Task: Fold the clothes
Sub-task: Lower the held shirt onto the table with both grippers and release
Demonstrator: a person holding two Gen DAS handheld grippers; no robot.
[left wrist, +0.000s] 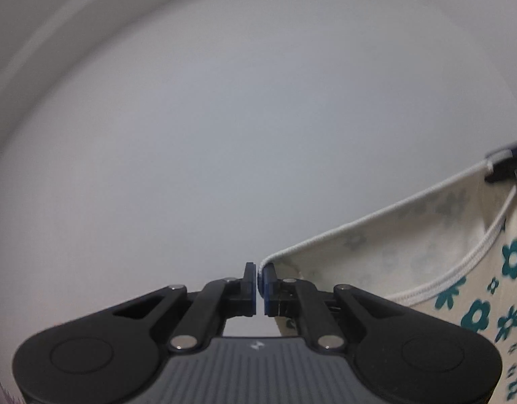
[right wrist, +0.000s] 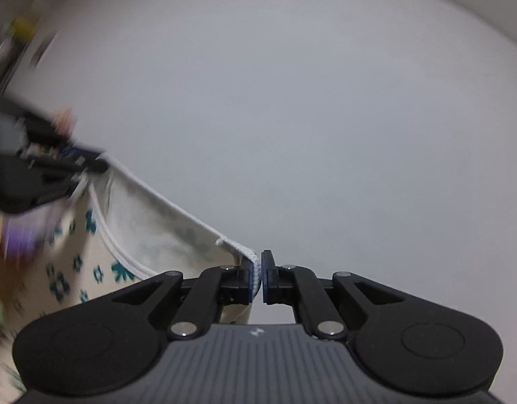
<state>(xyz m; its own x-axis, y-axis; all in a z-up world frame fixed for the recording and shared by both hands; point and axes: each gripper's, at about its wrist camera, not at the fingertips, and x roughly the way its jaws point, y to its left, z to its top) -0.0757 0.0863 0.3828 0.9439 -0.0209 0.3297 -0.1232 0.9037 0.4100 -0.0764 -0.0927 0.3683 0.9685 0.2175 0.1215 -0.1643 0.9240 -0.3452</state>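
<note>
Between both tools | garment (left wrist: 409, 252) stretched side to side, hanging | left tool (left wrist: 259, 281) and right tool (right wrist: 258, 274) pinching waistband corners

Right black two-finger gripper (right wrist: 257, 277) with blue pads, jaws closed on the white ribbed hem of a cream fabric garment with teal flower print (right wrist: 147, 235). Hem runs taut up-left to the other black gripper (right wrist: 102, 165) (blurred), which pinches the far end. Garment hangs below, inside showing. Plain grey-white wall (right wrist: 308, 101) behind. Blurred fingertip (right wrist: 64, 119) above left gripper.
</note>
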